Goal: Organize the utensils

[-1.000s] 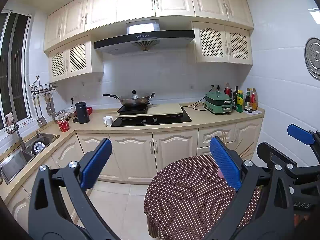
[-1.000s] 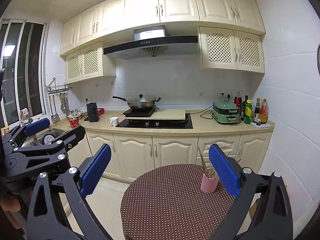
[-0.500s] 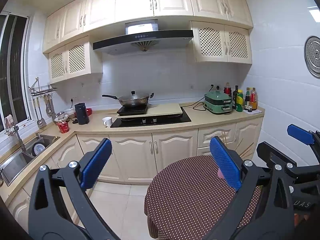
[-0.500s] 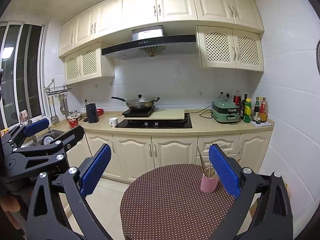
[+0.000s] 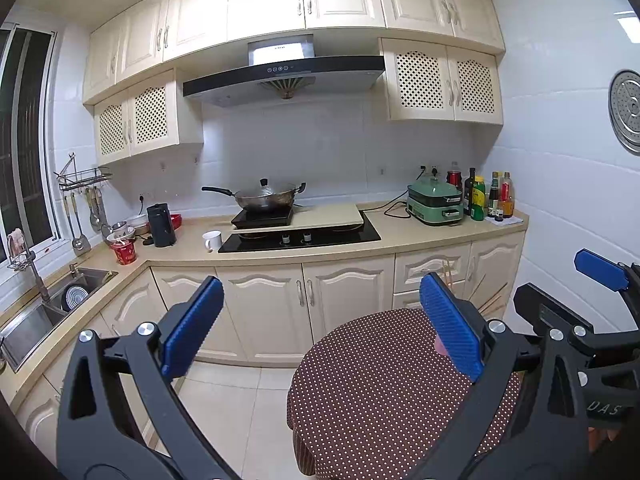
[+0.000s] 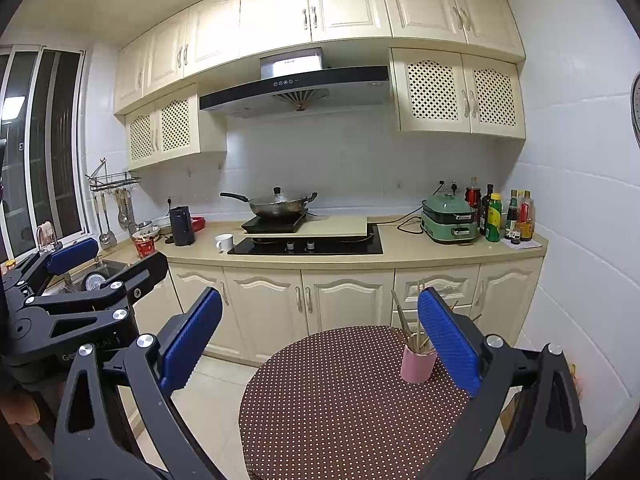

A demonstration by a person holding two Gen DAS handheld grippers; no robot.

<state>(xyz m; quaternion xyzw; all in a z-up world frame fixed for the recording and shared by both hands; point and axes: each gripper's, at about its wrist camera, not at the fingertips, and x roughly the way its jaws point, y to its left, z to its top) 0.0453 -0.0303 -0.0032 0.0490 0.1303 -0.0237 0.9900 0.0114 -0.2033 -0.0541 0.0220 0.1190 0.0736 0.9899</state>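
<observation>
A pink cup [image 6: 417,366] holding several wooden chopsticks [image 6: 404,324] stands on a round table with a brown dotted cloth [image 6: 340,392]. My right gripper [image 6: 320,340] is open and empty, held above the table's near side; its right finger partly hides the cup. My left gripper [image 5: 320,328] is open and empty, above the table's left edge [image 5: 360,380]. In the left wrist view only a sliver of the pink cup [image 5: 439,345] shows behind the right finger. The right gripper also shows at the right of the left wrist view [image 5: 576,300].
A kitchen counter [image 6: 400,254] runs along the back with a wok [image 6: 276,202] on a hob, a white mug [image 6: 224,242], a green cooker [image 6: 450,218] and bottles [image 6: 496,216]. A sink [image 5: 48,304] and hanging ladles [image 5: 78,220] are at the left. Tiled floor [image 5: 240,400] lies left of the table.
Both views have shifted very slightly; the grippers stay open and empty. Nothing on the table has moved.
</observation>
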